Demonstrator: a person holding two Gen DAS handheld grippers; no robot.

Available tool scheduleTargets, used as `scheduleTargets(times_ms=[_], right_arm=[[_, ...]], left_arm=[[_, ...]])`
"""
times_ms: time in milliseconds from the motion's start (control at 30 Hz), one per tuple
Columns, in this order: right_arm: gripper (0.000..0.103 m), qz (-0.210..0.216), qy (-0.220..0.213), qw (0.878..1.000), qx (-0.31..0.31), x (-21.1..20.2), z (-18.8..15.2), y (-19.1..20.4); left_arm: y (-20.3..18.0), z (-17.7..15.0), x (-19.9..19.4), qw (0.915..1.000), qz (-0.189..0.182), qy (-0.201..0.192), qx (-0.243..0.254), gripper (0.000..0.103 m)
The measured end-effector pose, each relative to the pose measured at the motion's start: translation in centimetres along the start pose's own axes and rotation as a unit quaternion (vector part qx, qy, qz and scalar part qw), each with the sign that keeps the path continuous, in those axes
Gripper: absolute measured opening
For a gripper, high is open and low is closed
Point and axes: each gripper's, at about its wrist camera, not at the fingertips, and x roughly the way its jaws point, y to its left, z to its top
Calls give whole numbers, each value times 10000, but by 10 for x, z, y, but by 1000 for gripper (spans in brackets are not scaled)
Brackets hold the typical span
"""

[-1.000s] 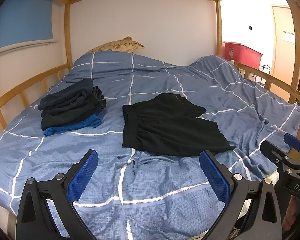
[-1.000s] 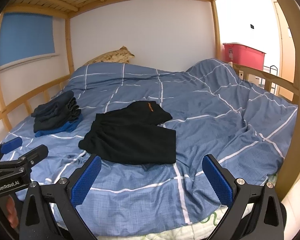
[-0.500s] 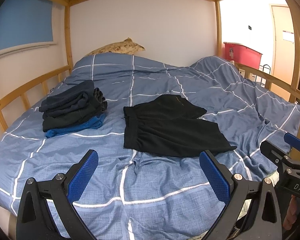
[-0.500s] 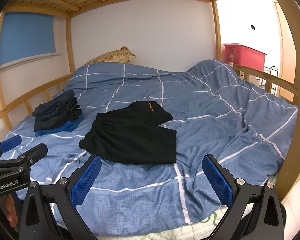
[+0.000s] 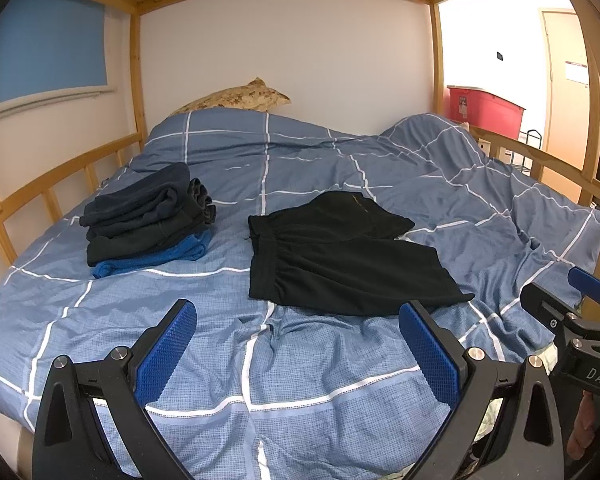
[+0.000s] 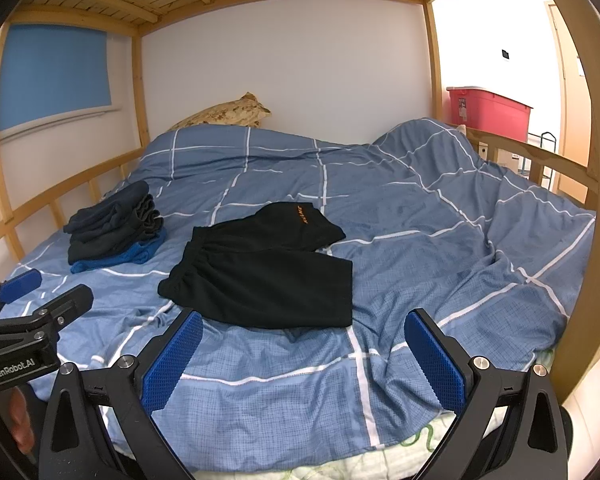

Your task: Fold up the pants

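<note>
Little has changed: both views have only been edged closer. The black shorts (image 5: 348,256) lie at 12 o'clock on the duvet (image 5: 300,368), ungrasped; left gripper (image 5: 296,344) and right gripper (image 6: 300,348) are spread, empty. Folding is judged unstarted.

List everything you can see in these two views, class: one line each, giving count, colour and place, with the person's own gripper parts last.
Shorts: one, black, spread mid-bed.
Folded stack: one, dark over blue, left of the shorts.
Duvet: one, blue with white grid, covering the bed.
Pillow: one, tan patterned, at the head.
Bed frame: one, pale wood.
Storage bin: one, red, beyond the right rail.
Left gripper: open, blue pads.
Right gripper: open, blue pads.
</note>
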Motion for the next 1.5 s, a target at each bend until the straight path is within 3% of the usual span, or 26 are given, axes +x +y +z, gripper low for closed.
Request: scheduleTargets(times_ms=[833, 1200, 1500], right_arm=[[102, 24, 79, 10000, -33, 5, -5, 2], [102, -166, 271, 9994, 137, 29, -16, 3], [102, -276, 376, 9977, 488, 70, -12, 0]], left_arm=[[8, -2, 3, 10000, 38, 42, -50, 103], [27, -13, 28, 9989, 273, 279, -247, 103], [34, -5, 71, 9987, 351, 363, -63, 103]])
